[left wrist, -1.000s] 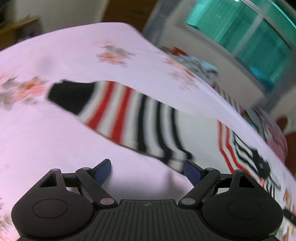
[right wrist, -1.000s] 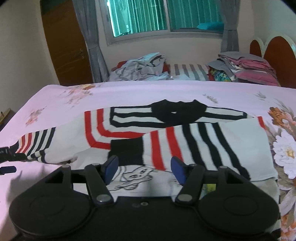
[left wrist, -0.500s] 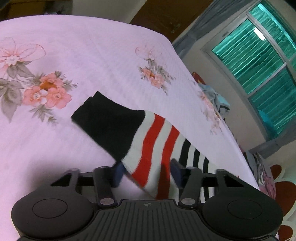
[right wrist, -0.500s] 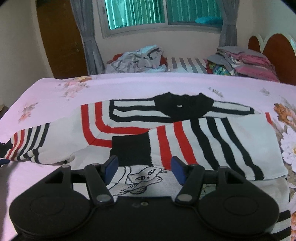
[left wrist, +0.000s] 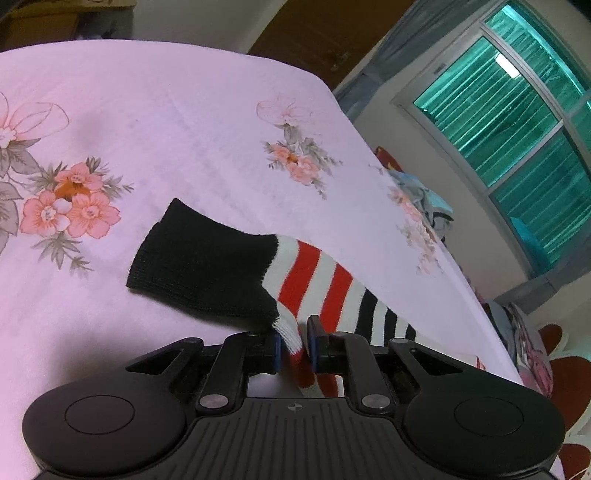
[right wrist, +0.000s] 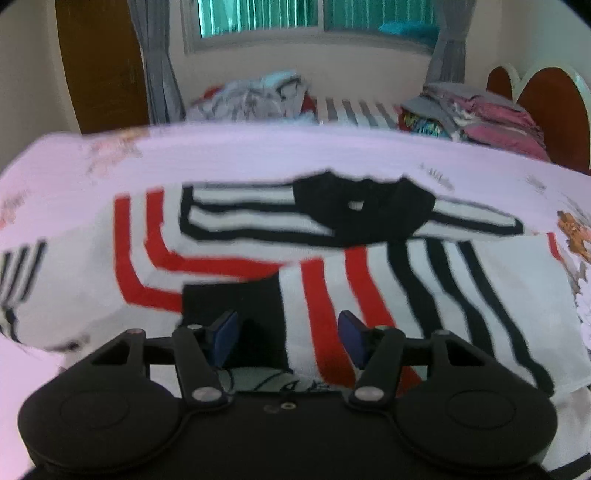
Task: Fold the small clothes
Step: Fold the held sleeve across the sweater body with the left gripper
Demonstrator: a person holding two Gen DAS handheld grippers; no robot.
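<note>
A small white sweater [right wrist: 236,291] with red and black stripes and a black collar lies on the pink floral bedsheet [left wrist: 184,122]. Its right sleeve is folded across the chest, black cuff [right wrist: 232,299] toward me. My left gripper [left wrist: 294,345] is shut on the other sleeve [left wrist: 314,280] just behind its black cuff [left wrist: 207,269], which lies on the sheet. My right gripper [right wrist: 288,332] is open and empty, low over the folded sleeve's cuff.
A heap of unfolded clothes [right wrist: 258,99] and a stack of folded ones [right wrist: 476,118] sit at the bed's far side, under the window [right wrist: 314,14]. A wooden headboard [right wrist: 546,110] stands at the right. A wooden door [right wrist: 99,66] is at the far left.
My left gripper moved in on the sleeve and shut on it behind the cuff. My right gripper moved forward and lower over the sweater, still open.
</note>
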